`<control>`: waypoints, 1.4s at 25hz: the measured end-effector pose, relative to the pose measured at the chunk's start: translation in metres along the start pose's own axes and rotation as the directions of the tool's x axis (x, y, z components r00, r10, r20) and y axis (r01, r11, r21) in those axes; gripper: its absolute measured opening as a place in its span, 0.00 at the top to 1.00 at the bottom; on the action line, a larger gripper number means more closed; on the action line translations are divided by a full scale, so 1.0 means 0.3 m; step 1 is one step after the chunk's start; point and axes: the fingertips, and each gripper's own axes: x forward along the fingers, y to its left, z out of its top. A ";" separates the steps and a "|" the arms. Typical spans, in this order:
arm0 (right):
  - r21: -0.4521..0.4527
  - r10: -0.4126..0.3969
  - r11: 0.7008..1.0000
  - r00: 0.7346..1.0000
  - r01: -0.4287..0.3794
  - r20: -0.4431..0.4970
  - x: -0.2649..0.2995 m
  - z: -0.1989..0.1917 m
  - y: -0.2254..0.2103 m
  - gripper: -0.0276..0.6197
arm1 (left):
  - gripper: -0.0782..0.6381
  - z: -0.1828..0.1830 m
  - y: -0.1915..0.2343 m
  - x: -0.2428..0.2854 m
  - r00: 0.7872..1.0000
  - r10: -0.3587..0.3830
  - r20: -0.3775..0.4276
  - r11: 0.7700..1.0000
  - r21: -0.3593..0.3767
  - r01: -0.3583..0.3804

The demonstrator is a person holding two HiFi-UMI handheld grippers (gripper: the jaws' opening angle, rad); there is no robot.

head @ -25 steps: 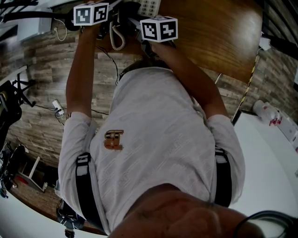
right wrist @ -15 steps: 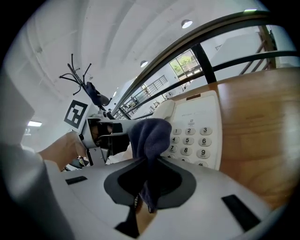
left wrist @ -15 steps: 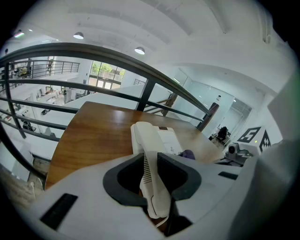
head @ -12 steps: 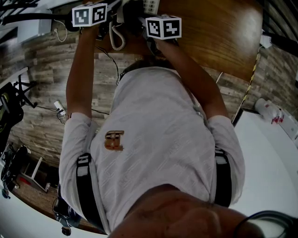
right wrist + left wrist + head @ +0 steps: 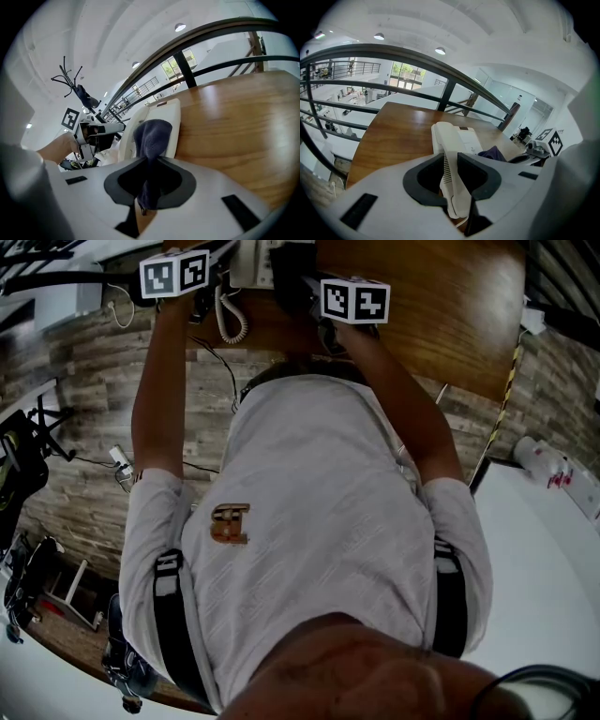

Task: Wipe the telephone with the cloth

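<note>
A white telephone [image 5: 465, 140] lies on the round wooden table [image 5: 393, 136]. My left gripper [image 5: 451, 169] is shut on its handset [image 5: 453, 187], which runs up between the jaws from the near end of the base. My right gripper [image 5: 149, 180] is shut on a dark blue cloth [image 5: 152, 136], whose bunched end rests on top of the telephone [image 5: 168, 125]. The cloth [image 5: 492, 153] also shows beside the phone base in the left gripper view. In the head view both marker cubes, left [image 5: 174, 273] and right [image 5: 354, 299], sit at the top by the telephone [image 5: 251, 261]; the jaws are hidden there.
The coiled phone cord [image 5: 229, 320] hangs over the table's near edge. A dark metal railing [image 5: 393, 51] curves behind the table. Wood-plank floor lies below, and a white table with a bottle [image 5: 536, 463] stands at the right.
The right gripper has slid to the right with the cloth, uncovering more of the telephone. The left gripper has barely shifted, a little left and up.
</note>
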 end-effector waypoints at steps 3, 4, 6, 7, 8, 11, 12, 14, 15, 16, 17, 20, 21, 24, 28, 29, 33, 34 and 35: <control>0.002 -0.014 1.000 1.000 0.014 0.004 -0.041 -0.014 -0.030 0.86 | 0.76 -0.006 -0.006 -0.004 1.000 0.006 0.001 1.000 0.000 -0.006; 0.002 -0.019 1.000 1.000 0.019 0.005 -0.053 -0.017 -0.041 0.86 | 0.76 -0.007 -0.007 -0.005 1.000 0.008 0.001 1.000 -0.001 -0.008; 0.007 -0.029 1.000 1.000 0.029 0.005 -0.073 -0.020 -0.064 0.86 | 0.76 -0.006 -0.003 -0.003 1.000 0.013 0.000 1.000 -0.002 -0.013; 0.010 -0.035 0.999 0.999 0.035 0.006 -0.082 -0.021 -0.076 0.86 | 0.76 -0.005 0.000 -0.001 1.000 0.016 0.000 1.000 -0.002 -0.016; 0.012 -0.041 0.999 0.999 0.041 0.007 -0.092 -0.022 -0.086 0.86 | 0.76 -0.005 0.002 0.000 1.000 0.019 -0.001 1.000 -0.001 -0.019; 0.009 -0.041 0.999 0.999 0.041 0.023 -0.124 -0.015 -0.093 0.86 | 0.76 -0.006 0.000 -0.001 1.000 0.030 0.001 1.000 0.000 -0.030; 0.004 -0.036 0.999 0.999 0.035 0.031 -0.136 -0.009 -0.088 0.86 | 0.76 -0.006 -0.003 -0.003 0.999 0.034 0.002 0.999 0.002 -0.034; -0.016 -0.024 1.000 0.999 0.025 0.048 -0.155 0.009 -0.071 0.86 | 0.76 -0.005 -0.010 -0.005 0.999 0.045 0.001 0.999 0.007 -0.045; -0.030 -0.018 0.999 0.998 0.019 0.057 -0.162 0.022 -0.061 0.86 | 0.76 -0.005 -0.011 -0.007 0.999 0.053 -0.001 0.999 0.011 -0.053; -0.045 -0.011 0.999 0.998 0.013 0.066 -0.168 0.036 -0.050 0.86 | 0.76 -0.005 -0.013 -0.009 0.998 0.060 -0.003 0.998 0.015 -0.060; -0.059 -0.002 0.998 0.997 0.007 0.075 -0.174 0.053 -0.039 0.86 | 0.76 -0.005 -0.014 -0.013 0.998 0.068 -0.004 0.997 0.019 -0.068; -0.098 0.032 0.995 0.994 -0.021 0.107 -0.186 0.110 -0.002 0.86 | 0.76 0.009 -0.032 -0.039 0.996 0.084 0.017 0.996 0.025 -0.084; -0.110 0.044 0.993 0.992 -0.031 0.121 -0.188 0.131 0.011 0.86 | 0.76 0.018 -0.044 -0.050 0.996 0.085 0.032 0.996 0.027 -0.085; -0.140 0.077 0.989 0.983 -0.054 0.165 -0.201 0.200 0.047 0.86 | 0.76 0.056 -0.093 -0.082 0.993 0.077 0.089 0.996 0.038 -0.080; -0.178 0.153 0.978 0.959 -0.112 0.238 -0.234 0.291 0.117 0.86 | 0.76 0.141 -0.176 -0.142 0.978 0.053 0.200 0.996 0.064 -0.067; -0.196 0.176 0.972 0.950 -0.127 0.259 -0.249 0.317 0.138 0.86 | 0.76 0.166 -0.201 -0.158 0.971 0.036 0.235 0.996 0.071 -0.054; -0.291 0.257 0.943 0.908 -0.162 0.330 -0.324 0.400 0.221 0.86 | 0.79 0.268 -0.312 -0.239 0.915 -0.048 0.401 0.994 0.107 0.005; -0.319 0.274 0.934 0.897 -0.162 0.346 -0.345 0.417 0.242 0.86 | 0.79 0.291 -0.337 -0.263 0.897 -0.063 0.438 0.993 0.116 0.013; -0.348 0.290 0.924 0.886 -0.161 0.361 -0.366 0.435 0.263 0.86 | 0.80 0.312 -0.359 -0.288 0.879 -0.075 0.472 0.992 0.127 0.017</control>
